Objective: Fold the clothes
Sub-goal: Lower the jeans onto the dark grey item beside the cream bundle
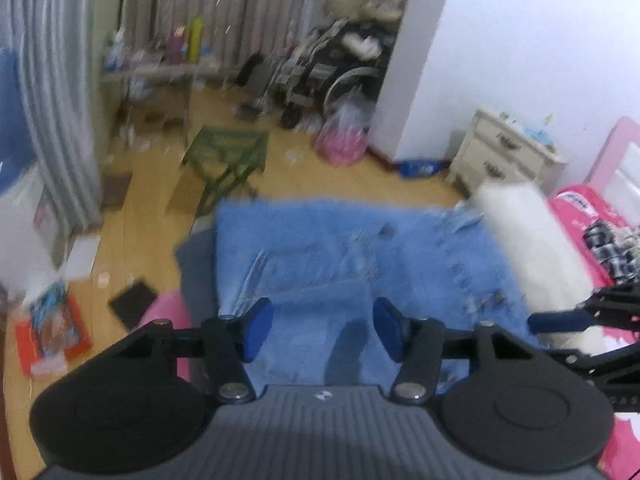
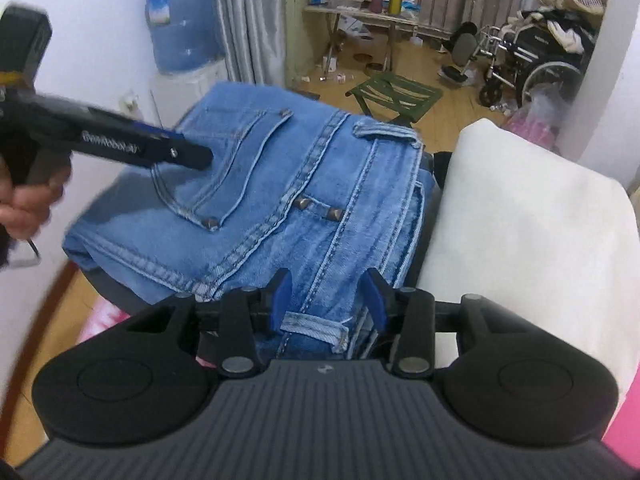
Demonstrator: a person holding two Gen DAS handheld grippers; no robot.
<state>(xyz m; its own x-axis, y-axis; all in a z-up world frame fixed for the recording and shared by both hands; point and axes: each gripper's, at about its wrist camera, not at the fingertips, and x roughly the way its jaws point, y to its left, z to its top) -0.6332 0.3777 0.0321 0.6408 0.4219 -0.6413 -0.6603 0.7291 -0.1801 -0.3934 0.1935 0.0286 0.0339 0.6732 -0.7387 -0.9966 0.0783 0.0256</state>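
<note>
A folded pair of blue jeans (image 2: 280,200) is seen lying on a dark seat-like surface, beside a white cushion (image 2: 532,248) on the right. The left hand-held gripper (image 1: 323,330) is held above the denim's left part, jaws apart, nothing between them. The right hand-held gripper (image 2: 327,300) is held low at the near edge, jaws apart around a belt loop and seam but not closed. The jeans' long seam runs away from the right gripper, which is judged nearer for a grasp
</note>
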